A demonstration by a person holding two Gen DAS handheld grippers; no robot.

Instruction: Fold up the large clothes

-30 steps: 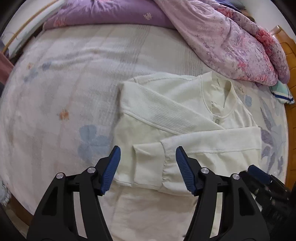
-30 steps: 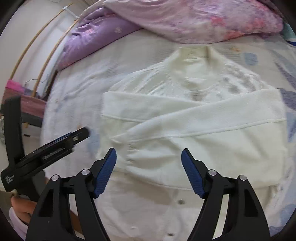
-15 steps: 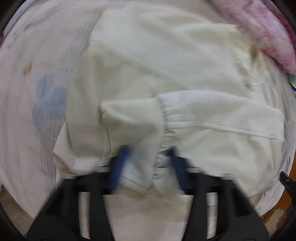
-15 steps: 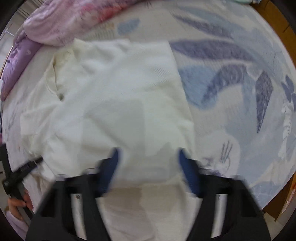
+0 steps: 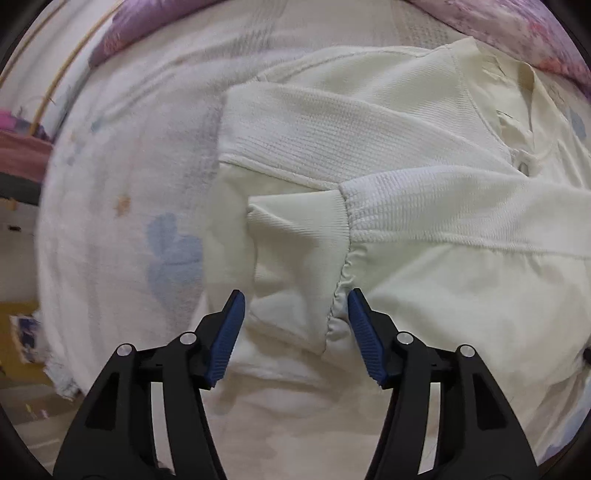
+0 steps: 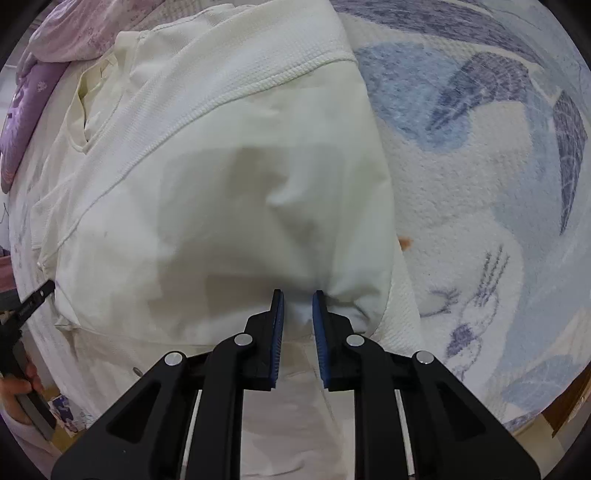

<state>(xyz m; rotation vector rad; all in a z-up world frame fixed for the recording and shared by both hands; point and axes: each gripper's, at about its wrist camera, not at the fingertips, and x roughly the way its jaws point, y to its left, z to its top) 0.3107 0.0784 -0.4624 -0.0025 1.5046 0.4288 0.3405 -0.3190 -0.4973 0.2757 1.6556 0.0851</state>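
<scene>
A cream jacket (image 5: 369,147) lies on the bed with both sleeves folded across its front. In the left wrist view my left gripper (image 5: 295,314) points down at it. The jaws are opening wide on either side of the top sleeve's cuff (image 5: 295,229), and the pads do not press it. In the right wrist view my right gripper (image 6: 297,306) stands at the jacket's (image 6: 221,166) lower right side. Its jaws are closing to a narrow gap, and a pinch of cream fabric puckers between the pads.
The white bed sheet (image 6: 480,184) with blue leaf prints spreads right of the jacket. A purple and pink duvet (image 5: 155,22) is heaped at the far end. A hand (image 6: 14,387) holding the other gripper shows at the left edge. A wooden bed frame (image 6: 565,410) shows at the lower right.
Both grippers have come down close over the jacket. The right one swung to the jacket's right side and narrowed onto fabric. The left one narrowed around the cuff, then widened again.
</scene>
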